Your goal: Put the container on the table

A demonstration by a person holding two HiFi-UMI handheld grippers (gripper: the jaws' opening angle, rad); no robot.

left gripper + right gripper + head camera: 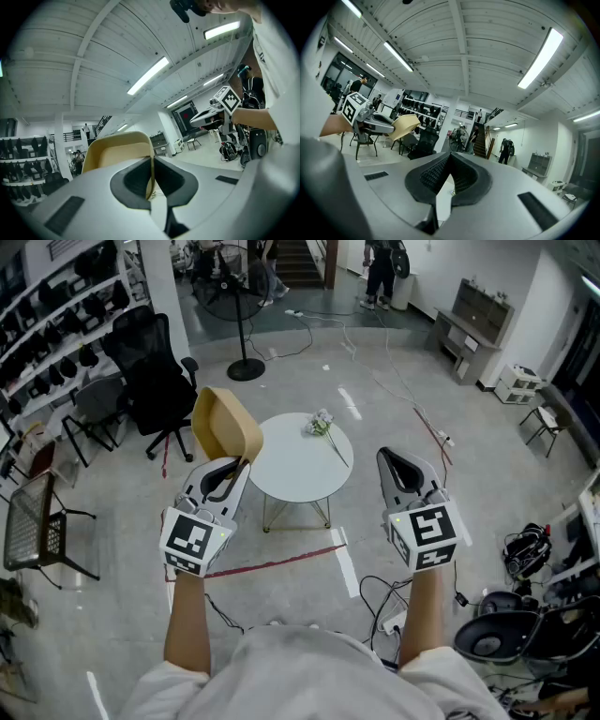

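A tan, shallow plastic container point(226, 427) hangs in the air above the floor, just left of the round white table point(292, 470). My left gripper point(235, 468) is shut on its rim; in the left gripper view the thin wall of the container point(117, 152) runs between the closed jaws. The right gripper view shows the same container point(405, 125) off to the left. My right gripper point(390, 458) hovers by the table's right edge, jaws together with nothing in them point(450, 155). A small bunch of flowers point(322, 425) lies on the far side of the tabletop.
A black office chair point(157, 381) and a fan stand point(246, 364) are behind the table on the left. A wire chair point(34, 521) is at far left. A red tape line point(281, 562) and cables point(384, 601) cross the floor near my feet.
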